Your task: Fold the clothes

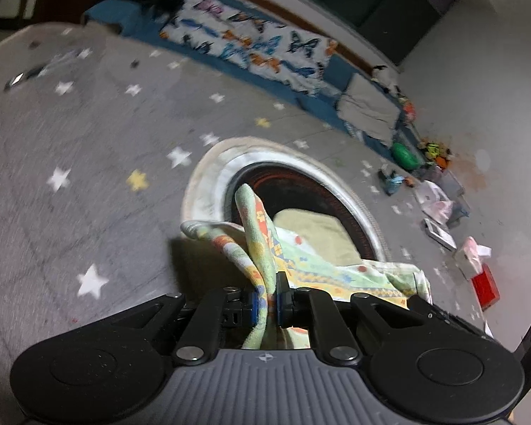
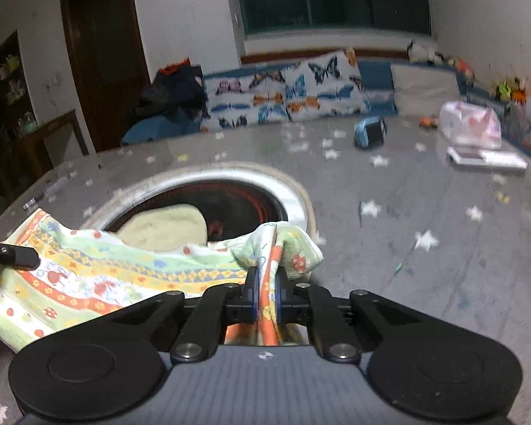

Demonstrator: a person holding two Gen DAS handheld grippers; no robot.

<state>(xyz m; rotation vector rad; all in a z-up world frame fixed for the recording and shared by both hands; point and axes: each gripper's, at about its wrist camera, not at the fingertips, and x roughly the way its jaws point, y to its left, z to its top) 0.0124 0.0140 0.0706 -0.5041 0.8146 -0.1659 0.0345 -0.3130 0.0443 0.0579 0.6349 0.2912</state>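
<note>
With our left claw (image 1: 265,299) and right claw (image 2: 265,295) each clamped on a bunched corner of the patterned cloth (image 2: 99,276), its long edge stretches between them above the starred floor mat (image 2: 424,219).

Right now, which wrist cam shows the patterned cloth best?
Right wrist view. The patterned cloth spreads wide across the frame, stripes and flowers legible, one bunched end pinched in the right gripper. The left wrist view shows only a twisted, bunched part of the cloth rising from the left gripper, and it is blurrier.
</note>
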